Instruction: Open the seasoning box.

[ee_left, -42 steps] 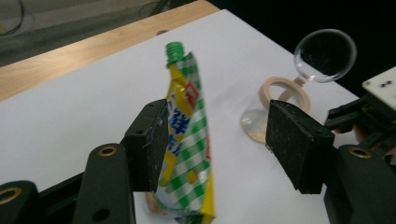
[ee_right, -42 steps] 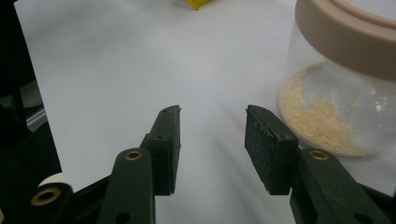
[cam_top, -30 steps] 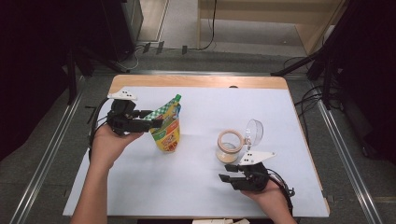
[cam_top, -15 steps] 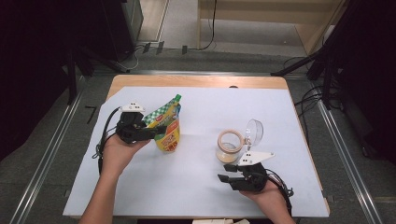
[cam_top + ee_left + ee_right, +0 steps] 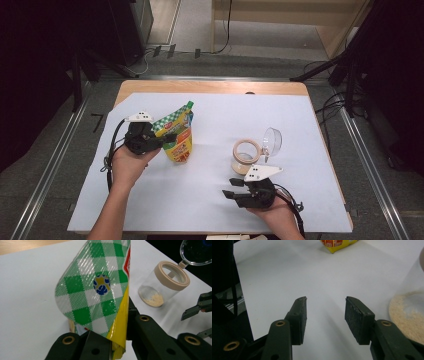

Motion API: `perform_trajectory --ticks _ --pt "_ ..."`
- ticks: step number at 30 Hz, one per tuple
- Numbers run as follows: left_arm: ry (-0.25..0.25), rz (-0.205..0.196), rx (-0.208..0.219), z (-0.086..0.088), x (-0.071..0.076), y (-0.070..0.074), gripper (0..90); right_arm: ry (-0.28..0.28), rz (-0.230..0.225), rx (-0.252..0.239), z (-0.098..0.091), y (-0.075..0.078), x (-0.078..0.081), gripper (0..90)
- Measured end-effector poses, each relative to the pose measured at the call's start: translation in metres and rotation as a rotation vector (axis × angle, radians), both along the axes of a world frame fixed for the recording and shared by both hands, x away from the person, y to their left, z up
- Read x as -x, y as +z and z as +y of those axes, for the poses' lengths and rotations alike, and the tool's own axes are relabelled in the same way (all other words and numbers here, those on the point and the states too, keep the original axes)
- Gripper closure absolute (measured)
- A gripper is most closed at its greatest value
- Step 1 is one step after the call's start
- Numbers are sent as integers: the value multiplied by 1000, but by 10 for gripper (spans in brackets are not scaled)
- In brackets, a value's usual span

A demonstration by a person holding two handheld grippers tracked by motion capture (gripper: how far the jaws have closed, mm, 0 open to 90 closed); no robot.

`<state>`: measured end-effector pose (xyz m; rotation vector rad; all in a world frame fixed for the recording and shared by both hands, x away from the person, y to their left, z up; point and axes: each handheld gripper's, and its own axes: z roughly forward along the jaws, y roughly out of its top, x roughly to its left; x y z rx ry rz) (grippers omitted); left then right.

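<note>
Gripping: the left tool [image 5: 167, 137] has its jaws clamped on the pouch [image 5: 179, 136], pinching the green-checked upper part from both sides; the jaws have just been closing, with the pouch between them
Left tool close up: in the left gripper view the two black jaws meet on the pouch [image 5: 100, 297] low in the frame, with the yellow edge of the pack squeezed between them
Pouch: a green-and-white checked top with a blue and yellow mark, a yellow body below, standing upright on the white sheet [image 5: 210, 200] at the left half of the desk [image 5: 210, 87], leaning slightly to the right at its top
Left hand: the hand [image 5: 127, 165] holds the tool from the lower left, forearm coming in from the bottom edge
Right tool: the right tool [image 5: 231, 194] rests low near the front of the desk, jaws partly apart and opening a little further, with only bare white sheet between them in the right gripper view [image 5: 325, 315]
Jar: a clear jar [image 5: 245, 156] with a beige rim and its clear lid [image 5: 272, 141] flipped up stands just beyond the right tool, a little pale powder at its bottom [image 5: 153, 299]
Spacing: pouch and jar stand well apart, with open white sheet between them
</note>
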<state>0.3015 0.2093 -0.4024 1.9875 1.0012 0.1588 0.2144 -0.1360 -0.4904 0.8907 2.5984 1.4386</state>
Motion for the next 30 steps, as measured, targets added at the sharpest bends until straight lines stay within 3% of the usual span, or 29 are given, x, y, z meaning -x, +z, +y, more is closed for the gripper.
perform_trajectory --ticks 4,8,13,17,20,30 --pt "-22 24 1 2 -3 6 893 -1 -3 -16 6 -1 -3 528" --pt "-41 22 34 4 -2 15 894 6 -18 -7 14 -2 -7 513" --pt "-75 13 25 0 2 25 895 19 -40 1 25 0 -14 498" --pt "-95 8 42 -3 5 30 895 13 -49 -11 33 2 -22 497" --pt "-108 2 44 -4 6 33 896 9 -36 -36 40 2 -27 498" --pt "-162 -11 42 -17 13 44 896 -34 -7 -45 54 -7 -38 499"
